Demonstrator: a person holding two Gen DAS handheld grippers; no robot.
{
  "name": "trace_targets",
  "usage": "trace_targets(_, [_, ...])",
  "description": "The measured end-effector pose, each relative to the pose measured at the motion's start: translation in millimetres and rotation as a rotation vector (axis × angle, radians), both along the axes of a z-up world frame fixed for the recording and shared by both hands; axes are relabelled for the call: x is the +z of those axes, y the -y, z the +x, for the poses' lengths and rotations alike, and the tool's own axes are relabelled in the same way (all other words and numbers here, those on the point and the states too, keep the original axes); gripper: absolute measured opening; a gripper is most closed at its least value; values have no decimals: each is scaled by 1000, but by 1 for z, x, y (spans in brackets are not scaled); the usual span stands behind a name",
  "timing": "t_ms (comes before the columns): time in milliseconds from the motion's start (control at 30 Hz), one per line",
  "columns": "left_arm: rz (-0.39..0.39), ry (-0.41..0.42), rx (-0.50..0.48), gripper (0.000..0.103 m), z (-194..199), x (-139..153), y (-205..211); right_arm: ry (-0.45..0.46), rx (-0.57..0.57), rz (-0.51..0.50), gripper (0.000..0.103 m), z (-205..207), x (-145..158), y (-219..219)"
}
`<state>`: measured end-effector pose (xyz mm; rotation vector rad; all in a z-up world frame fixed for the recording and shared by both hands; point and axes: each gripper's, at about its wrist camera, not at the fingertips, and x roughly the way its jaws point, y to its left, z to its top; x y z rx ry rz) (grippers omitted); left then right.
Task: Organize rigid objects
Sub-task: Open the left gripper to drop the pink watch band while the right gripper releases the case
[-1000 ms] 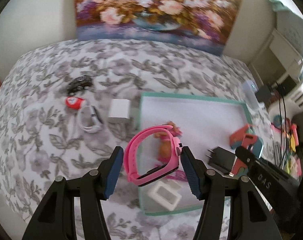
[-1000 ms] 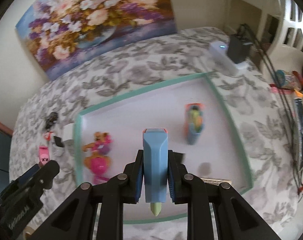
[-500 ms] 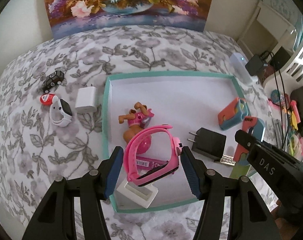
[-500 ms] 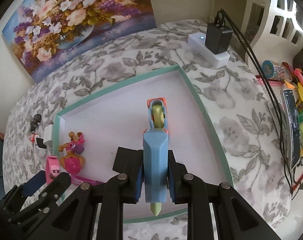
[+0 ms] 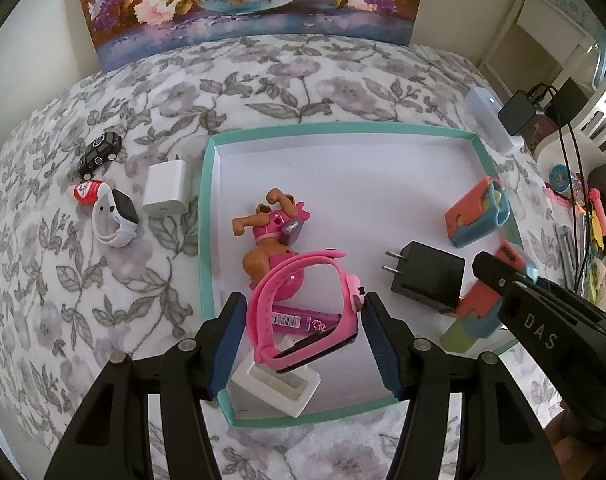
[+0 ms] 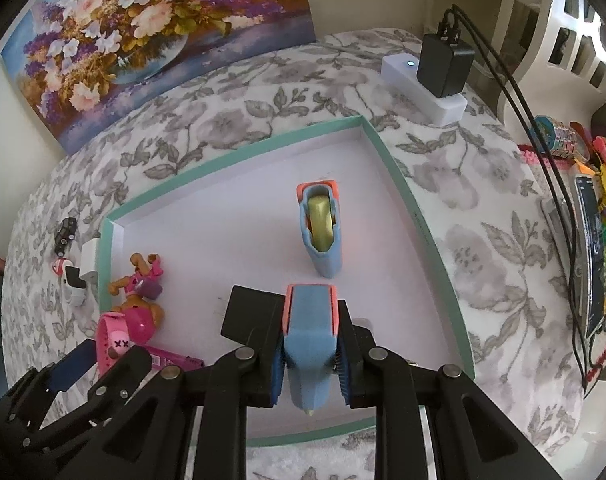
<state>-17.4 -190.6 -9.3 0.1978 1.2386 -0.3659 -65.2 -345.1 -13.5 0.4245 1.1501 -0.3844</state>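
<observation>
Floral bedspread (image 5: 103,300), teal tray (image 5: 207,240). Left gripper (image 5: 303,336) clamps pink watch (image 5: 303,308); right gripper (image 6: 309,356) pinches blue dispenser (image 6: 309,340). Only left view shows white insert (image 5: 277,386).

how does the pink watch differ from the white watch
The pink watch sits between the fingers of the left hand-held gripper over the teal tray; the white watch lies on the floral cloth outside it. The pink watch has a bright pink strap, the white watch a white one. Both have dark screens and closed-loop straps.
</observation>
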Motion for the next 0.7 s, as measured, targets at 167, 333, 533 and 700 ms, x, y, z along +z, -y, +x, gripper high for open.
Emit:
trace_targets(167, [-3, 2, 3, 61, 1, 1, -2, -5, 5, -12, 23, 1, 2, -2])
trace_targets(333, [-8, 2, 17, 67, 3, 4, -6, 5, 9, -29, 25, 1, 8, -4])
trace_targets(533, [-26, 16, 44, 75, 8, 10, -14, 26, 6, -25, 42, 2, 15, -6])
trace_targets(700, [-31, 23, 107, 77, 18, 12, -31, 50, 7, -32, 55, 2, 22, -9])
